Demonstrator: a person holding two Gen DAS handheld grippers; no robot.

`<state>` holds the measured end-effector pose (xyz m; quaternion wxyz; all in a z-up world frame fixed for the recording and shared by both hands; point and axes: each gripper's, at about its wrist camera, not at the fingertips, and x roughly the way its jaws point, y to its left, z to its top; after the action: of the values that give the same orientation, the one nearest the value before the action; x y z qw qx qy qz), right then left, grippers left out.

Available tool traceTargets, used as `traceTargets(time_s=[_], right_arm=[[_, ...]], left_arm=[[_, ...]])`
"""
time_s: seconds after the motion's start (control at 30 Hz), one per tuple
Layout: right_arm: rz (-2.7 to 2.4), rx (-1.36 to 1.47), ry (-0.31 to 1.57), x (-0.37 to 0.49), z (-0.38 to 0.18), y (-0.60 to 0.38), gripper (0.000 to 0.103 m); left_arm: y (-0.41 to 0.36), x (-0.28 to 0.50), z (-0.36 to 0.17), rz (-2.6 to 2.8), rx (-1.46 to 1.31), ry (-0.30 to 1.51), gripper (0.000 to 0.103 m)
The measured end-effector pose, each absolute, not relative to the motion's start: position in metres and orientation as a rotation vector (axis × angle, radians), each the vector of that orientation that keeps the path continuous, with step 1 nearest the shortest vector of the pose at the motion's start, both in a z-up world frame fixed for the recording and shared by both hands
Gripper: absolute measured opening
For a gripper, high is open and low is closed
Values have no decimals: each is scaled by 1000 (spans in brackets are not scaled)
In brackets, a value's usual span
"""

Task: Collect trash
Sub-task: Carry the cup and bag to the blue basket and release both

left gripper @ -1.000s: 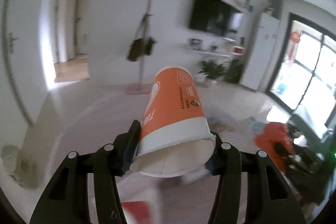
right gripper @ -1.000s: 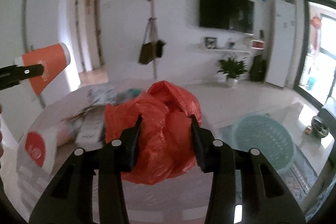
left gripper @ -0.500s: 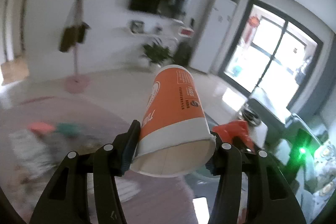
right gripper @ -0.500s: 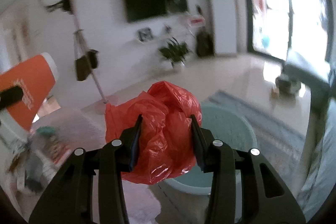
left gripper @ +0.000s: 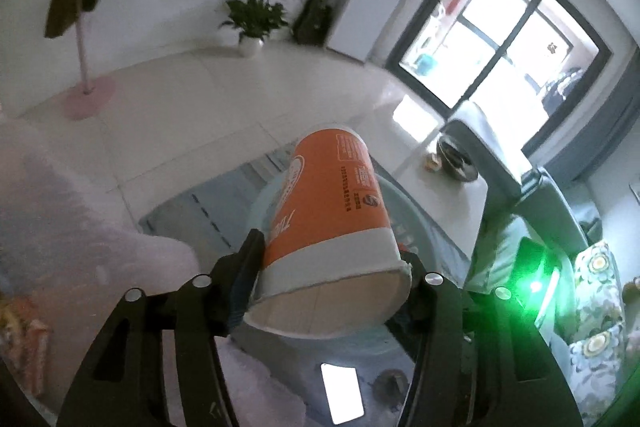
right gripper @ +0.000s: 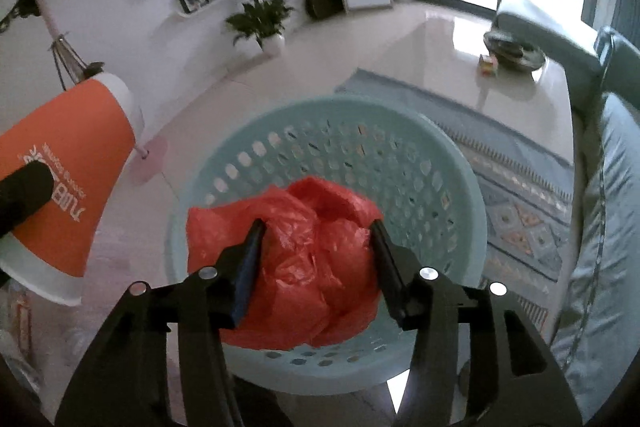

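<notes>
My left gripper (left gripper: 334,259) is shut on an orange and white paper cup (left gripper: 334,211), held by its open rim with the bottom pointing away. The cup also shows at the left of the right wrist view (right gripper: 68,163). My right gripper (right gripper: 318,243) is shut on a crumpled red plastic bag (right gripper: 304,259). The bag hangs right above the light blue perforated basket (right gripper: 460,187) on the floor. In the left wrist view the basket (left gripper: 416,227) is mostly hidden behind the cup.
A patterned rug (right gripper: 520,211) lies under and right of the basket. A grey sofa (right gripper: 608,187) stands at the right, a low table (right gripper: 516,75) with a dish beyond it. A pink tablecloth edge (left gripper: 80,219) is at the left. A potted plant (left gripper: 252,23) stands by the wall.
Both grippers swung right and tilted down, away from the littered table. The basket now lies directly under the red bag. Both grips are unchanged.
</notes>
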<state>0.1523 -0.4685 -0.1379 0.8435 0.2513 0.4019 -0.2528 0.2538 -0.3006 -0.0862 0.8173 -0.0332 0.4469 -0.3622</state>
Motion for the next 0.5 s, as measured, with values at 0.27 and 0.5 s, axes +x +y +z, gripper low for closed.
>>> traceTargets(time_s=[0.27, 0.5], right_arm=[[-546, 524, 821, 130, -129, -481, 62], [-488, 454, 708, 99, -76, -456, 62]], left_arm=[[-298, 236, -80, -760, -47, 928, 78], [-261, 201, -35, -739, -66, 819, 80]])
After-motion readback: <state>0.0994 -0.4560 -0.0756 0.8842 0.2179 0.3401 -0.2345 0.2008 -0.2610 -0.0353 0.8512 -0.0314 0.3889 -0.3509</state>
